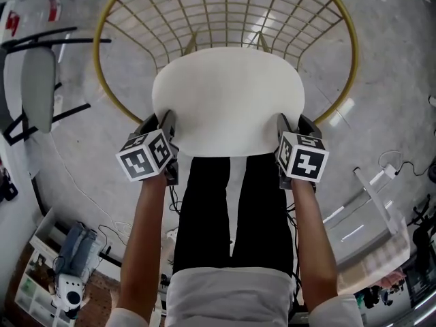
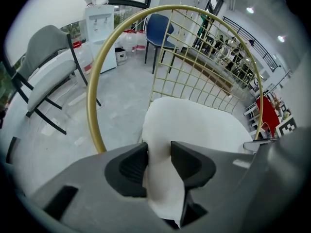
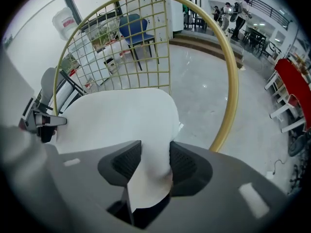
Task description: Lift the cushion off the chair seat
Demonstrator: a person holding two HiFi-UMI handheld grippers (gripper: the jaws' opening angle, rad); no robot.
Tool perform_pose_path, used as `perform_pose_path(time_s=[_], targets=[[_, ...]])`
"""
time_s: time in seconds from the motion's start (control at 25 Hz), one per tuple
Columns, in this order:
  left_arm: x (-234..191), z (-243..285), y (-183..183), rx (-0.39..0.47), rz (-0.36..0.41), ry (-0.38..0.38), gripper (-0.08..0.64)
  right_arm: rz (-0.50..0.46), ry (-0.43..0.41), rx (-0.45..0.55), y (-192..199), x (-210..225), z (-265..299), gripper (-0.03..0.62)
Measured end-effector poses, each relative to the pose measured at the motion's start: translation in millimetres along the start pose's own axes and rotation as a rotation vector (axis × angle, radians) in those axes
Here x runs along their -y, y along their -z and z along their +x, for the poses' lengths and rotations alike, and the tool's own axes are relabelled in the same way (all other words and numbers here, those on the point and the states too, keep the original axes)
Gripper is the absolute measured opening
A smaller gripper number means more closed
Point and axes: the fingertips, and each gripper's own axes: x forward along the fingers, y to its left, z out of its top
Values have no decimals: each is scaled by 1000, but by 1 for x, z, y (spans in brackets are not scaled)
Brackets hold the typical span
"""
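Before us, our white oval cushion (image 1: 228, 101), level, both near edges pinched, over the gold wire chair (image 1: 226, 19).

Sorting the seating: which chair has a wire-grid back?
The gold-hooped metal chair behind the white oval cushion; the blue chair and the grey black-legged chair have solid backs.

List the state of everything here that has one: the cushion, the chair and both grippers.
cushion: flat over the chair, pinched at its left and right near edges.
left gripper: shut on cushion, edge squeezed between its pads.
right gripper: shut on cushion, edge squeezed between its pads.
chair: upright, seat hidden under the cushion; whether they touch cannot be told.
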Motion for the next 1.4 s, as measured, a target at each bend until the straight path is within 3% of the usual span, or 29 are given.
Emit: perform_pose_path(time_s=[0.8, 1.4], targets=[[7, -57, -22, 17, 22, 22, 149, -13, -13, 40, -17, -15, -61, 170], [16, -104, -24, 39, -6, 33, 146, -15, -30, 68, -19, -22, -113, 160]])
